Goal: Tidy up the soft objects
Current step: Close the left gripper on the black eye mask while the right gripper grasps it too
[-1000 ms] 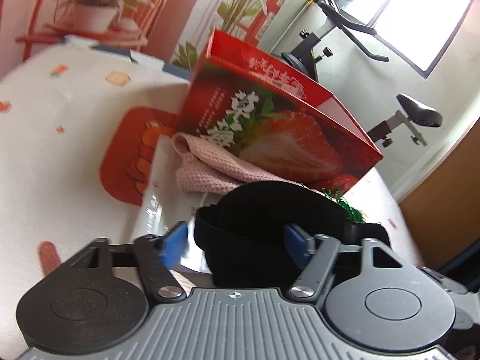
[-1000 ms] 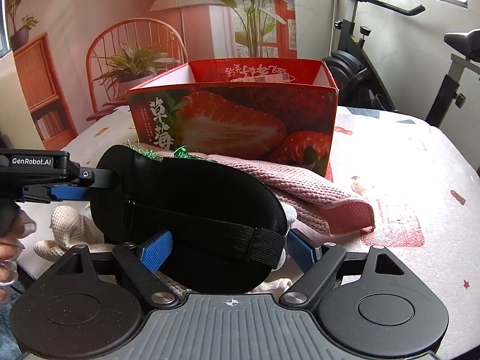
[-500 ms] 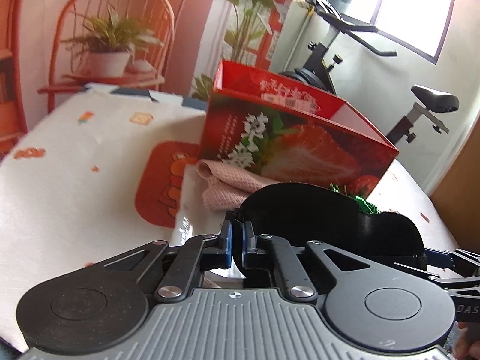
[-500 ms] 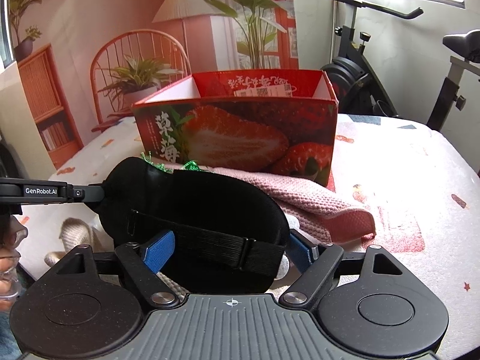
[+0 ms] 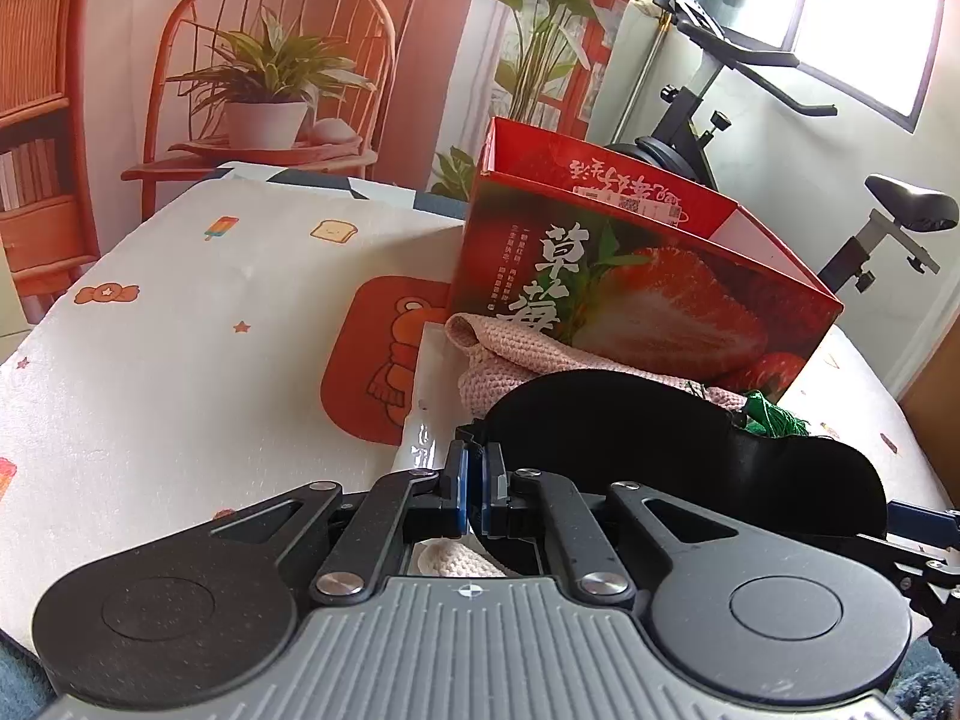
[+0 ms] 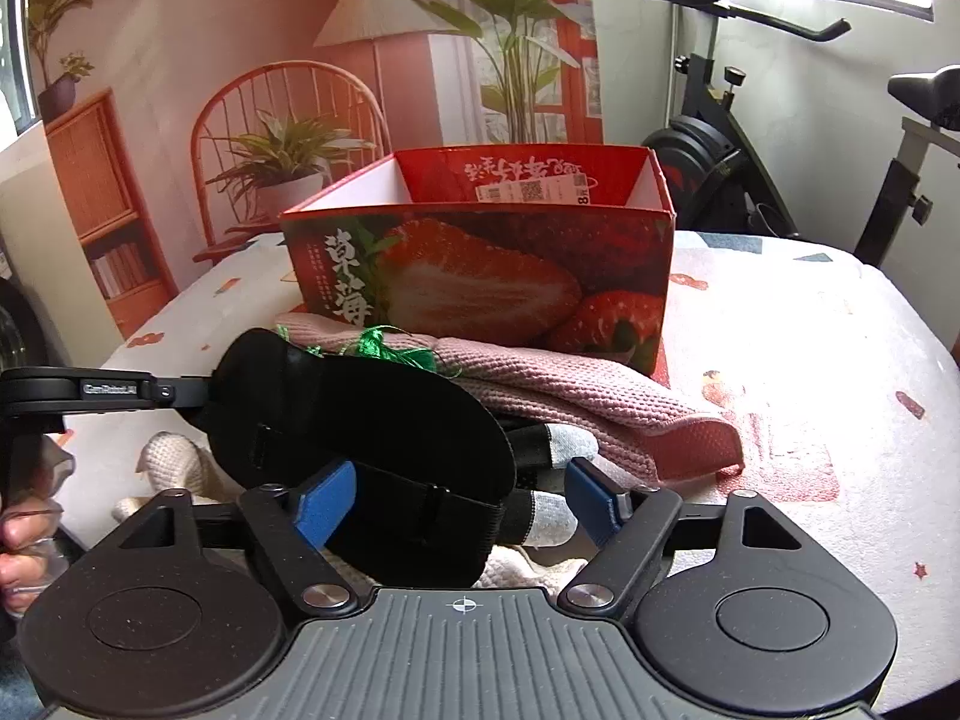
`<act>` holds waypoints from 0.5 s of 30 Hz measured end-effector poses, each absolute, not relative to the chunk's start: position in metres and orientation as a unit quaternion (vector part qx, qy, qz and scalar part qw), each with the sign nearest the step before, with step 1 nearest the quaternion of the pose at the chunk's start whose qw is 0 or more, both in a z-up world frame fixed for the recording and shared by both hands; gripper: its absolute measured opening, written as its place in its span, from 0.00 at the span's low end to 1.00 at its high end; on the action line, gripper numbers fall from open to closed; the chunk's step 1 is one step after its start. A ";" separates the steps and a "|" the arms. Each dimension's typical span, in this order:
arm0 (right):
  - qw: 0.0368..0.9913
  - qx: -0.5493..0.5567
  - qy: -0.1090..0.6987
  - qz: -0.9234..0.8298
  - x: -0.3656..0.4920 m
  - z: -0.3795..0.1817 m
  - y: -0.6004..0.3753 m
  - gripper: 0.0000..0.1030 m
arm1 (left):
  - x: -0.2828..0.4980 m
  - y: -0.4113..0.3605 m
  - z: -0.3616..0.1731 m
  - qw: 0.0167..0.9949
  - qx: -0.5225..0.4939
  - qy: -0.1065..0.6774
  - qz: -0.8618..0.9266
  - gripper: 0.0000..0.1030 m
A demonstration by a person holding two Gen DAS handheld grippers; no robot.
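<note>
A black sleep mask (image 5: 660, 438) is held up above the table; my left gripper (image 5: 474, 483) is shut on its left edge. The mask also shows in the right wrist view (image 6: 372, 426), with its elastic strap hanging between my right gripper's (image 6: 462, 501) open blue pads (image 6: 327, 501). The left gripper's arm (image 6: 114, 389) reaches in from the left there. Behind it lie a pink knitted cloth (image 6: 600, 402), a green tassel (image 6: 390, 348) and grey-toed socks (image 6: 546, 516). An open red strawberry box (image 6: 480, 276) stands beyond.
A cream knitted item (image 6: 174, 468) lies under the mask. The table has a white printed cover (image 5: 180, 330) with an orange bear mat (image 5: 384, 360). A chair with a potted plant (image 5: 270, 96) and an exercise bike (image 5: 750, 96) stand behind the table.
My left gripper has shut on the mask's edge and lifted it up off the pile. The right gripper stayed open around the strap.
</note>
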State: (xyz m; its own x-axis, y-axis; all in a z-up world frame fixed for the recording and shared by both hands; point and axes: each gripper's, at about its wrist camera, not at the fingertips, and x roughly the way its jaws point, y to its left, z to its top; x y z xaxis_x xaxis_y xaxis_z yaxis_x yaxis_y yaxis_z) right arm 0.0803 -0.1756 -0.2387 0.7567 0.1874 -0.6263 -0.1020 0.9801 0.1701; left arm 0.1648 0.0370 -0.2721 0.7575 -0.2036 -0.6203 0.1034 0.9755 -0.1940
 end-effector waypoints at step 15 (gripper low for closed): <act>0.932 0.068 0.347 0.080 0.079 -0.237 -0.173 0.16 | 0.159 0.038 -0.269 0.936 -0.090 0.326 -0.093 0.05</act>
